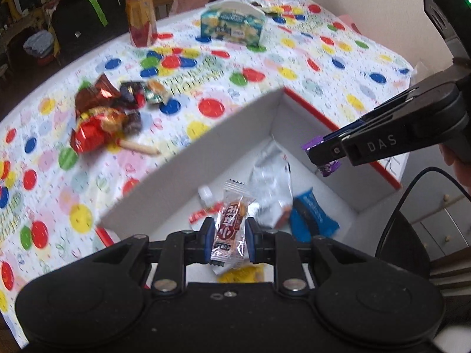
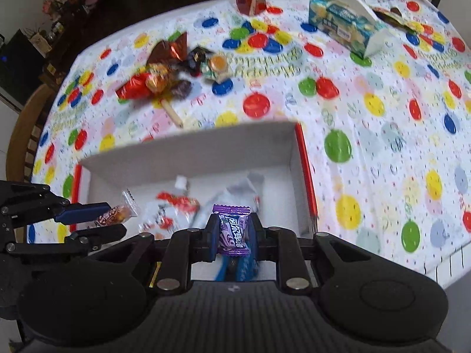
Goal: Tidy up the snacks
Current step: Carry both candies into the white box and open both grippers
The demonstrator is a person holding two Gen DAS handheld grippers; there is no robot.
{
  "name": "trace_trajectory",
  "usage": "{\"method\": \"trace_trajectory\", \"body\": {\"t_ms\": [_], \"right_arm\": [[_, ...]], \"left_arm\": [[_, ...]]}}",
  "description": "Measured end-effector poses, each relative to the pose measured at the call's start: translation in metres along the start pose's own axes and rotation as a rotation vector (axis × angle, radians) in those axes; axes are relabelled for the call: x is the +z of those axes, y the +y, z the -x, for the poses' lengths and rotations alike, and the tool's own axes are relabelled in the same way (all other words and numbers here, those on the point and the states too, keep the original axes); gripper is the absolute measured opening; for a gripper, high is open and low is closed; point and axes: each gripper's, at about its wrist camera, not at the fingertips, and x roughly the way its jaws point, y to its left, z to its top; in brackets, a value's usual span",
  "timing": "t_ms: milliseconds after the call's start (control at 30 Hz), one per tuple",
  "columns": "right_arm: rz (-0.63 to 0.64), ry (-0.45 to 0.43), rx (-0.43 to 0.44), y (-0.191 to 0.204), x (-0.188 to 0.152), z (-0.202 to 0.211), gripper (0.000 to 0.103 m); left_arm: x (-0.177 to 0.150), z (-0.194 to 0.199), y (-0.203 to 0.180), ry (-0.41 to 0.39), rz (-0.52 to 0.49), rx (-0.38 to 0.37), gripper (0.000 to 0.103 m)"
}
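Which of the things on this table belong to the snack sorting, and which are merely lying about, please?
Job: white box; purple candy in right gripper; clear-wrapped candy in left gripper; loose snack pile.
Lying about: juice bottle; tissue box.

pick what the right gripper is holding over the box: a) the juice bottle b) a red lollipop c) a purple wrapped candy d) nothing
c, since the right gripper is shut on a purple wrapped candy above the white box; the red lollipop lies on the tablecloth and the juice bottle stands at the far side of the table.
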Motion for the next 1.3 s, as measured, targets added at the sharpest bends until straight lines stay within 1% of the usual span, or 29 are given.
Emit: {"method": "trace_trajectory", "body": {"t_ms": [300,467,667,733,967,1167,1200,1233,1267,1300], "right_arm": [[-0.006,0.074,-0.031,-0.010,-0.035,-0.026,0.020],[0.001,0.107,-0.038,-0.010,-0.047,-0.037,0.020],[-0.012,0.138,-0.038,-0.012,-0.054,-0.049,0.020],[-0.019,0.145,-0.038,-0.013,-0.056,-0.052,0.021],[-0.009,0.147,-0.026,-0.011,-0.058,-0.054,0.021],[-0.010,0.144,-0.003,-0.012,-0.060,-0.052,0.022],[-0.009,0.141,-0.001,-0.013,-0.060,-0.051,0.023],[-0.009,0.134,-0.003,-0.013,-0.059,-0.050,0.029],[-0.008,0.126,-0.004,-0.013,-0.059,-0.048,0.040],[-0.008,0.119,0.006,-0.014,-0.058,-0.046,0.041]], "left_arm": [[-0.024,-0.025,-0.018,0.062,0.008,-0.043,0.019],[-0.030,-0.038,-0.027,0.093,0.005,-0.064,0.019],[-0.035,-0.055,-0.033,0.145,0.025,-0.086,0.020],[-0.037,-0.060,-0.034,0.161,0.022,-0.081,0.020],[-0.040,-0.068,-0.031,0.180,0.046,-0.085,0.020],[-0.040,-0.070,-0.032,0.175,0.053,-0.080,0.028],[-0.040,-0.070,-0.032,0.172,0.054,-0.079,0.029],[-0.040,-0.069,-0.032,0.170,0.056,-0.078,0.030],[-0.039,-0.068,-0.032,0.167,0.058,-0.077,0.031],[-0.039,-0.066,-0.033,0.160,0.058,-0.078,0.032]]}}
